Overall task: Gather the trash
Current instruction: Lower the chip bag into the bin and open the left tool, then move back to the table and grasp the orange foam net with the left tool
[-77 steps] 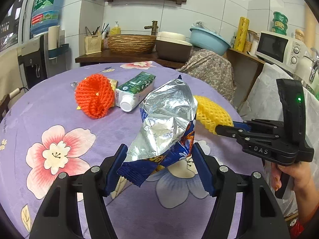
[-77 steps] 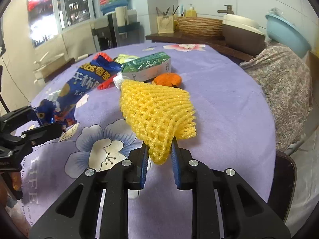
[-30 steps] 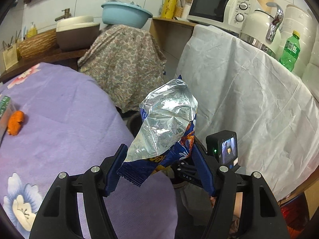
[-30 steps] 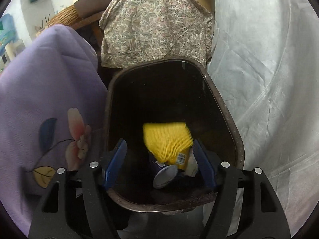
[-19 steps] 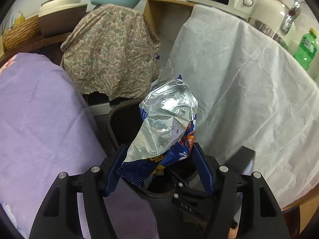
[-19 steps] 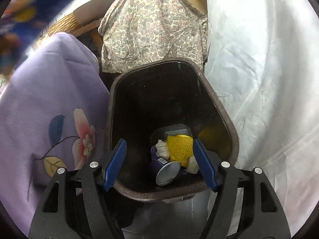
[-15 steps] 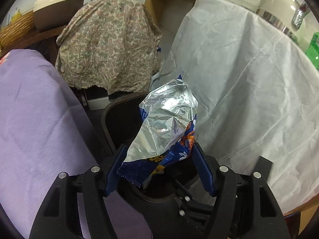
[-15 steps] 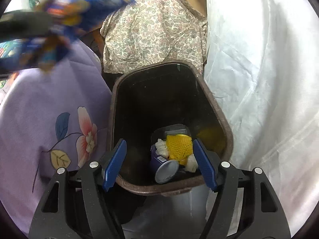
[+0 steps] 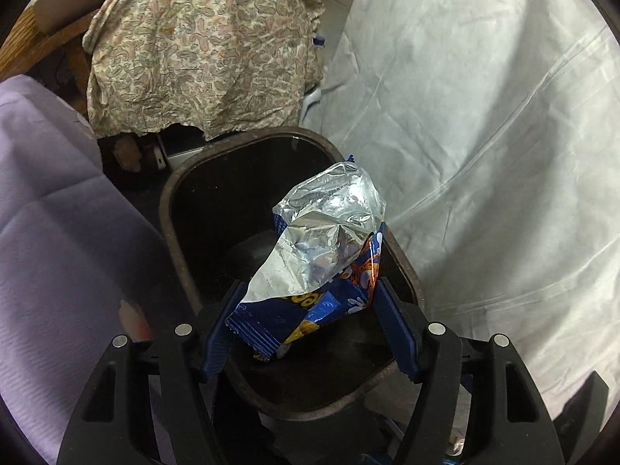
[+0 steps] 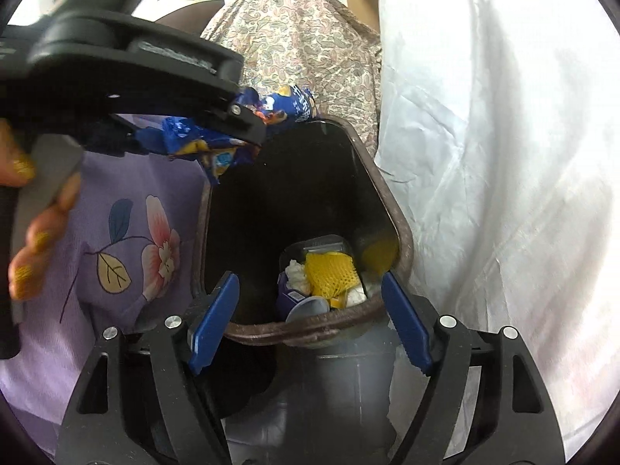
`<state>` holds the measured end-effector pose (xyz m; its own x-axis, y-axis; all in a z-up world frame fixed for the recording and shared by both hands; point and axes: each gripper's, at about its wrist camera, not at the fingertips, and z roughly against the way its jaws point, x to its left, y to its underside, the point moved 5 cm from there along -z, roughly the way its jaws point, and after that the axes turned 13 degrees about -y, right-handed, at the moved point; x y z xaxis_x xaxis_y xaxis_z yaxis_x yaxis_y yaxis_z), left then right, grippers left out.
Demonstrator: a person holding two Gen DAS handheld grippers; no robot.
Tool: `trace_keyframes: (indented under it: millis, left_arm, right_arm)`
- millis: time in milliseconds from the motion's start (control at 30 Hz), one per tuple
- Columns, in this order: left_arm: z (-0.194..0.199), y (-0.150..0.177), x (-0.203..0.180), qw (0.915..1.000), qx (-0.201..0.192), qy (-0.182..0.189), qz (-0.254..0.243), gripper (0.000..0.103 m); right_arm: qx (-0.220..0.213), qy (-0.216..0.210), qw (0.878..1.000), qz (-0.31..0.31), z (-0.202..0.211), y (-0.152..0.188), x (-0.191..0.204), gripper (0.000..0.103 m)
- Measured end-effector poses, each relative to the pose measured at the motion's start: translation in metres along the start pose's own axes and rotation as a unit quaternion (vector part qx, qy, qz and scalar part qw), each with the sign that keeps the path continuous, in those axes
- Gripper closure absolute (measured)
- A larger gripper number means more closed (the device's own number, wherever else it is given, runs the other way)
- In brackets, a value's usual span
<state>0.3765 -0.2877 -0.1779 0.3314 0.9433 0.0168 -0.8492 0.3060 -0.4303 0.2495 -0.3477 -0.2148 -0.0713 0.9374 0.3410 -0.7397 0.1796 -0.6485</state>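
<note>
Left gripper [image 9: 306, 325] clamped on chip bag [image 9: 321, 248], dangling right over bin [image 9: 170, 209] past the fingertips, ready to drop. Right gripper [image 10: 308, 321] wide open, empty, net [image 10: 329, 273] already down inside.

**Hidden and cut-off parts**

Bin floor in the left wrist view masked by the snack bag [image 9: 325, 240]. Near rim of the trash bin [image 10: 399, 228] covered by the blue pads [image 10: 211, 323]. Left gripper [image 10: 217, 143] blurred, cut by the left edge. Trash under the yellow foam net [image 10: 329, 271] only partly exposed. Label on the can [image 10: 306, 306] unreadable.
</note>
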Motion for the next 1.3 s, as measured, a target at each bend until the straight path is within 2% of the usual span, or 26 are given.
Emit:
trace_keyframes:
  millis: [67,233,567,767,967,1133,1300]
  left_arm:
    - [-0.004,-0.001,0.0,0.9999,0.007,0.001,0.009,0.029]
    - [-0.011,-0.003,0.005,0.9988,0.027,0.02,0.035,0.026]
    - [0.013,-0.006,0.009,0.9987,-0.003,0.035,0.037,0.026]
    - [0.055,-0.004,0.009,0.9972,-0.06,0.042,0.017,0.025]
    - [0.103,0.012,0.034,0.9915,-0.115,0.056,0.024,0.021]
    - [0.138,0.034,0.067,0.9872,-0.157,0.028,0.013,0.019]
    - [0.164,0.057,0.111,0.9836,-0.178,0.01,0.03,0.017]
  right_arm:
    - [0.002,0.0,1.0,-0.001,0.002,0.002,-0.002,0.027]
    - [0.003,0.004,1.0,-0.004,0.005,0.004,-0.005,0.027]
    - [0.003,0.005,1.0,0.006,0.005,0.001,0.004,0.027]
    - [-0.005,0.016,1.0,0.015,0.013,-0.004,0.008,0.027]
    - [-0.023,0.019,0.999,0.026,0.026,-0.017,0.017,0.025]
    - [-0.032,0.003,0.998,0.049,0.032,-0.03,0.041,0.024]
    - [-0.038,-0.03,0.996,0.076,0.037,-0.04,0.08,0.024]
